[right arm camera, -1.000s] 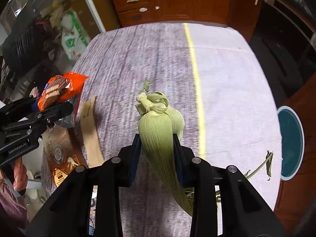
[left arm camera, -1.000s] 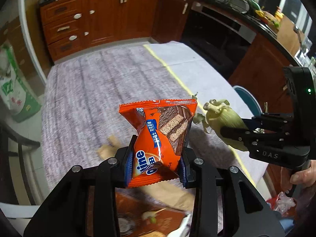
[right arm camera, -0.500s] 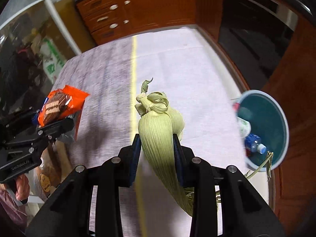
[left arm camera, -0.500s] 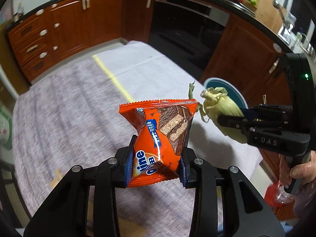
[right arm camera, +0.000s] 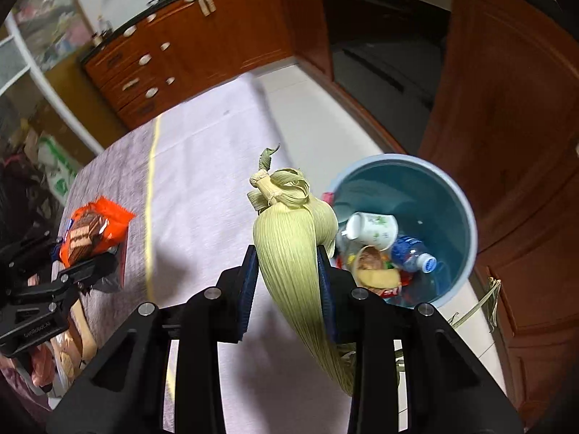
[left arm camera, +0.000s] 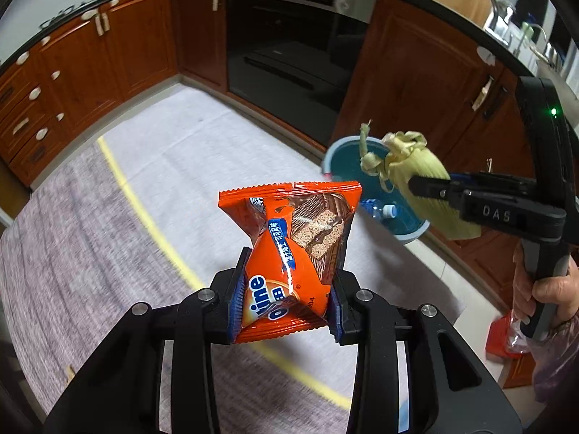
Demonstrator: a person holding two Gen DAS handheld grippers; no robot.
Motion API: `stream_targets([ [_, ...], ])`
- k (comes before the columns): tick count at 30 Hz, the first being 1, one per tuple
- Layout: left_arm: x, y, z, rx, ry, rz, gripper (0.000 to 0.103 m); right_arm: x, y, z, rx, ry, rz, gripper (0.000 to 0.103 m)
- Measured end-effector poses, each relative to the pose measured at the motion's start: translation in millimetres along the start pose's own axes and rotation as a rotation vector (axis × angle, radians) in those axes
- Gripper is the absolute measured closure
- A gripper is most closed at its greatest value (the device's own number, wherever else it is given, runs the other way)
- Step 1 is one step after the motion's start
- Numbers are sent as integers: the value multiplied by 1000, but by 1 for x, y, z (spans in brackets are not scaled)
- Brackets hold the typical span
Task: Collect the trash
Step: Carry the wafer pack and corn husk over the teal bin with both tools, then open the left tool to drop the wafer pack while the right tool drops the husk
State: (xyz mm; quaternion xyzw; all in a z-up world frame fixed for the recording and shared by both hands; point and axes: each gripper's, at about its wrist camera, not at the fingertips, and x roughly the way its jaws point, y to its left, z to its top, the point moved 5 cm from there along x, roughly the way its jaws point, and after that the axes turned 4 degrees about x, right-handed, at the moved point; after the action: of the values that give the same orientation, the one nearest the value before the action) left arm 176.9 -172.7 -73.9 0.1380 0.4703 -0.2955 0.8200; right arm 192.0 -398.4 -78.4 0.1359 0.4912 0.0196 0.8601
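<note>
The corn husk (right arm camera: 293, 238) is sitting squeezed tight in the right gripper (right arm camera: 287, 282), up beside the blue bin (right arm camera: 459, 195). The left gripper (left arm camera: 282, 303) is squeezing an orange snack wrapper (left arm camera: 289, 253) above the grey cloth (left arm camera: 90, 253). Trash is lying inside the bin.

Both wrist views look steeply down, sharing the teal bin (left arm camera: 405, 233) (right arm camera: 459, 195) and table (left arm camera: 90, 253) (right arm camera: 202, 188)

One orange snack packet (left arm camera: 293, 253), one corn husk bundle (right arm camera: 293, 238), one blue bin (right arm camera: 456, 195), one plastic bottle (right arm camera: 414, 255) and one white cup (right arm camera: 372, 231) inside it, two grippers (left arm camera: 284, 305) (right arm camera: 286, 285)
</note>
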Motion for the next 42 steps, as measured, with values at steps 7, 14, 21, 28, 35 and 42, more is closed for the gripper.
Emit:
stream_targets([
  [7, 39, -43, 36, 75, 42, -30, 66, -2, -73, 7, 129, -28, -25, 73],
  [14, 83, -86, 59, 130, 88, -72, 66, 11, -119, 3, 194, -3, -46, 73],
  [21, 124, -115, 72, 168, 140, -101, 66, 18, -151, 6, 238, 6, -67, 73],
  [28, 153, -133, 81, 190, 167, -131, 65, 27, -168, 11, 262, 12, -80, 73],
  [35, 168, -131, 89, 199, 173, -103, 35, 34, -178, 15, 279, 22, -89, 72],
  [42, 166, -124, 89, 162, 171, -94, 25, 42, -176, 16, 278, 34, -86, 72],
])
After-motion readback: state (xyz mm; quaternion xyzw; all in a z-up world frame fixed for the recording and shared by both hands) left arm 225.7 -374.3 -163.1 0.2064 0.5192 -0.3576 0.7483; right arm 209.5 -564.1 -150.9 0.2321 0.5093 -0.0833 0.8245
